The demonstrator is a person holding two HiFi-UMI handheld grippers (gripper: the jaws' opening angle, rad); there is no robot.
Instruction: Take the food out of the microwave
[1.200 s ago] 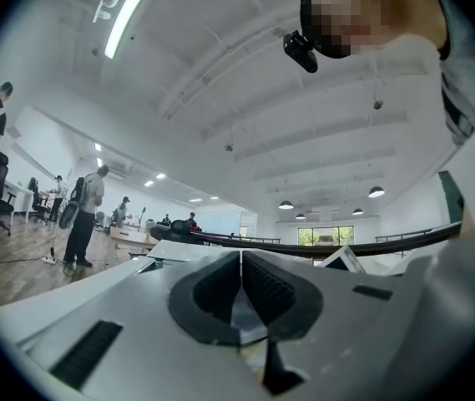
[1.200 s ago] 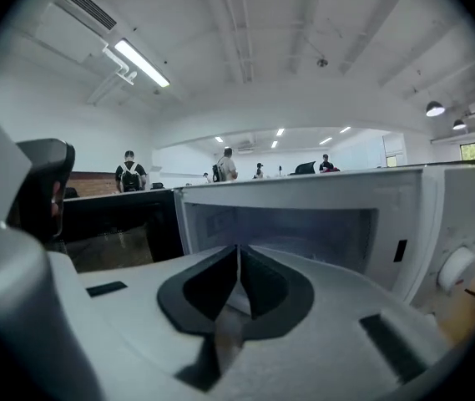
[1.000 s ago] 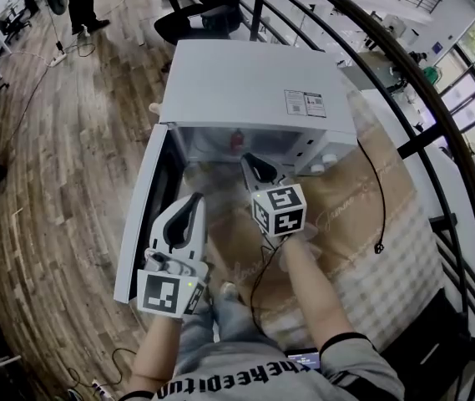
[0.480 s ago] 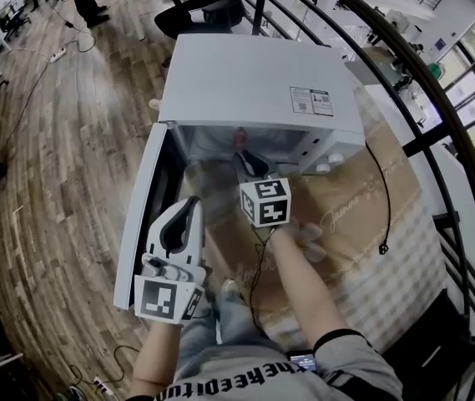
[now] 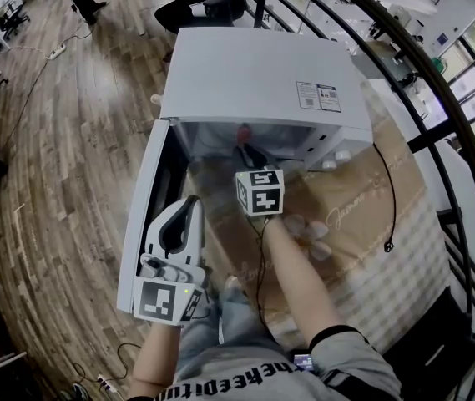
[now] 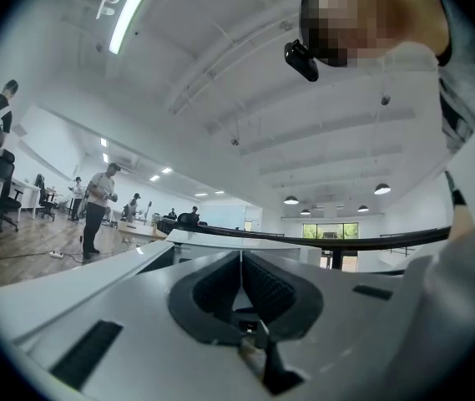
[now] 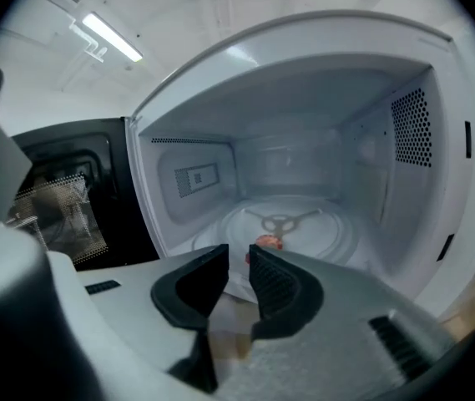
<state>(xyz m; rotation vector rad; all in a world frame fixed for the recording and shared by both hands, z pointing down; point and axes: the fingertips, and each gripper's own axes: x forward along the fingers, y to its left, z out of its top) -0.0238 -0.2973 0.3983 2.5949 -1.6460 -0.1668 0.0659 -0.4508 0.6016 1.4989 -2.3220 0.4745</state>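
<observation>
Evidently the microwave [image 5: 254, 65] door [image 5: 141, 215] is swung wide to the left so that the cavity can be reached. The food [image 7: 268, 241], a small reddish piece, is seen lying on the glass turntable [image 7: 320, 232] inside. The right gripper [image 7: 238, 257] is aimed at it, its jaws just opened to a narrow gap with nothing between them, seemingly readied for the pick. The left gripper [image 6: 241, 286] is held aside, closed and empty.

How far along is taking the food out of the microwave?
Done: the microwave door stands open. In hand: the right gripper points into the microwave; its jaws have just opened, nothing between them yet. To do: grasp the small red food on the glass plate and lift it out. The left gripper is shut.
</observation>
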